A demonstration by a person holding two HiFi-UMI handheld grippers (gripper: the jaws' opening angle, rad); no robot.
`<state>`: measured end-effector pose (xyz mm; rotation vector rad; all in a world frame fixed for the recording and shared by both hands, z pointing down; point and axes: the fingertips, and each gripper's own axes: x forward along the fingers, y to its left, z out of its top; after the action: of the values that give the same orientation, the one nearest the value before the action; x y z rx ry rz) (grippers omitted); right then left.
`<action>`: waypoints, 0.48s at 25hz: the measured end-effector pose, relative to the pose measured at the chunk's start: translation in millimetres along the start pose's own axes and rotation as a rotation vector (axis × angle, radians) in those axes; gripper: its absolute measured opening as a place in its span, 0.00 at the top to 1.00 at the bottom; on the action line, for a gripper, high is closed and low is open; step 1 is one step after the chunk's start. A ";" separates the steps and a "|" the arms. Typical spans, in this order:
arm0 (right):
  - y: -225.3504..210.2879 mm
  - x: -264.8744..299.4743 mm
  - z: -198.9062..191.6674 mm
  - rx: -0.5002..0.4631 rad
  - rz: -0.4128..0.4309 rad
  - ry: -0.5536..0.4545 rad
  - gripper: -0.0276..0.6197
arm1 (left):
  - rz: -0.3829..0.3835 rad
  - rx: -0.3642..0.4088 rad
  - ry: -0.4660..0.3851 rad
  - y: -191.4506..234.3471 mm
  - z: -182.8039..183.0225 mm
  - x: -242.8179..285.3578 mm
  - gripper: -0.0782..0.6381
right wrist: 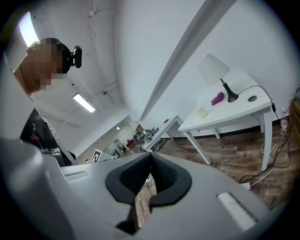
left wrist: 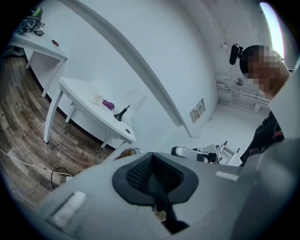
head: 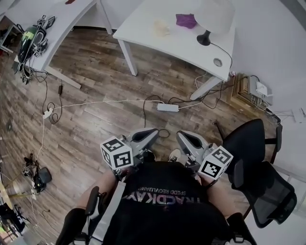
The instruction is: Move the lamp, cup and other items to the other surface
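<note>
Holding left hand-held gripper (head: 151, 133) and right hand-held gripper (head: 182, 137) clenched empty, well apart from table (head: 139, 25) bearing lamp (head: 214, 14) and cup (head: 161, 27).

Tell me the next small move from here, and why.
Probably step forward toward the white table. The lamp, the cup and the purple item all sit on it, across the wooden floor and well out of reach. The left claw and right claw are shut, empty and held close to the body, so opening one can wait.
</note>
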<state>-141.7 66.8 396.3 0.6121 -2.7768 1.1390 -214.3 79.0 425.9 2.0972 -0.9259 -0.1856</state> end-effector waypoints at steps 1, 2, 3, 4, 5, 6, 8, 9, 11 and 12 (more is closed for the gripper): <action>1.7 8.8 1.2 -0.001 -0.003 -0.004 0.95 | -0.005 -0.001 0.000 6.1 4.0 -4.1 0.89; 3.5 17.5 2.5 -0.002 -0.006 -0.008 0.95 | -0.010 -0.004 -0.001 12.5 8.1 -7.9 0.89; 5.4 26.1 3.8 -0.003 -0.009 -0.012 0.95 | -0.015 -0.009 -0.002 18.8 12.2 -11.7 0.89; 7.3 34.7 4.9 -0.005 -0.013 -0.016 0.95 | -0.021 -0.014 -0.002 24.9 16.2 -15.7 0.89; 9.3 43.2 5.9 -0.007 -0.017 -0.021 0.95 | -0.025 -0.018 -0.002 31.0 20.2 -20.1 0.89; 11.0 51.6 6.9 -0.010 -0.021 -0.025 0.95 | -0.028 -0.020 -0.002 37.1 24.4 -24.5 0.89; 12.8 66.8 9.0 -0.015 -0.029 -0.031 0.93 | -0.028 -0.020 -0.005 49.4 33.4 -32.1 0.89; 13.2 73.3 10.3 -0.017 -0.031 -0.033 0.92 | -0.027 -0.020 -0.010 54.7 37.9 -35.5 0.89; 12.9 82.5 13.8 -0.020 -0.032 -0.035 0.91 | -0.024 -0.016 -0.026 60.7 45.2 -42.4 0.89; 11.8 86.0 16.6 -0.021 -0.032 -0.035 0.91 | -0.020 -0.011 -0.034 62.2 48.0 -45.9 0.89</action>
<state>-223.9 34.3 395.4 0.6783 -2.7937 1.1015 -301.9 55.1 431.9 2.0997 -0.9222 -0.2374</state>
